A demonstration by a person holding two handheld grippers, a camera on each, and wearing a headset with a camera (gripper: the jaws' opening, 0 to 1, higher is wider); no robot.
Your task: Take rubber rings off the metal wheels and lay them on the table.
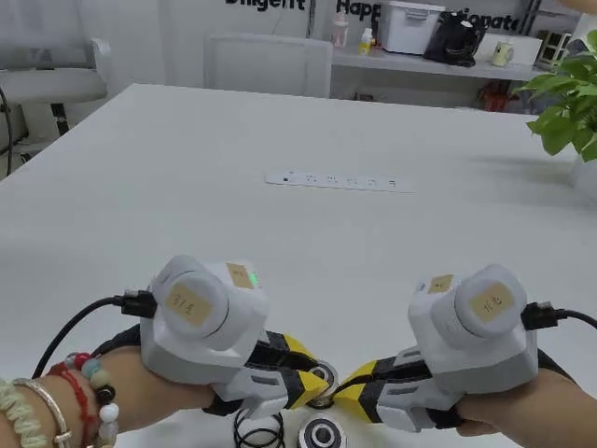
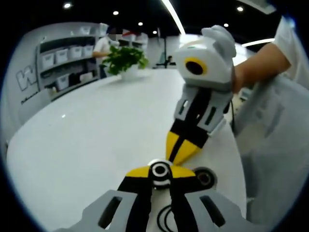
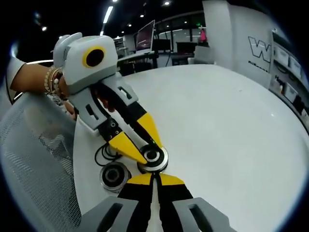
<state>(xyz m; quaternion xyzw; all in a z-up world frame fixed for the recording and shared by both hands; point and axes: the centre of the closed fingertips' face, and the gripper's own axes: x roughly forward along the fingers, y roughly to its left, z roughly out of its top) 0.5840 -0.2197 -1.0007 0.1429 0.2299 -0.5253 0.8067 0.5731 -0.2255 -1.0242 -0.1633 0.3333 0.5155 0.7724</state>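
Loose rubber rings (image 1: pixel 256 431) lie on table (image 1: pixel 280 140) just left of the gripped wheel (image 3: pixel 153 157). That wheel pinched between left gripper (image 1: pixel 311 383) jaws; right gripper (image 3: pixel 153 180) jaws pressed together at its rim. Advise: hold wheel steady, peel ring outward evenly.

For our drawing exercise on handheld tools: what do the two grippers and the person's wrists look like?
Both the left gripper and right gripper have rounded light-grey bodies, tan stickers, black cables and black fingers with yellow tips. The left one shows a green light. The left wrist wears beaded bracelets.
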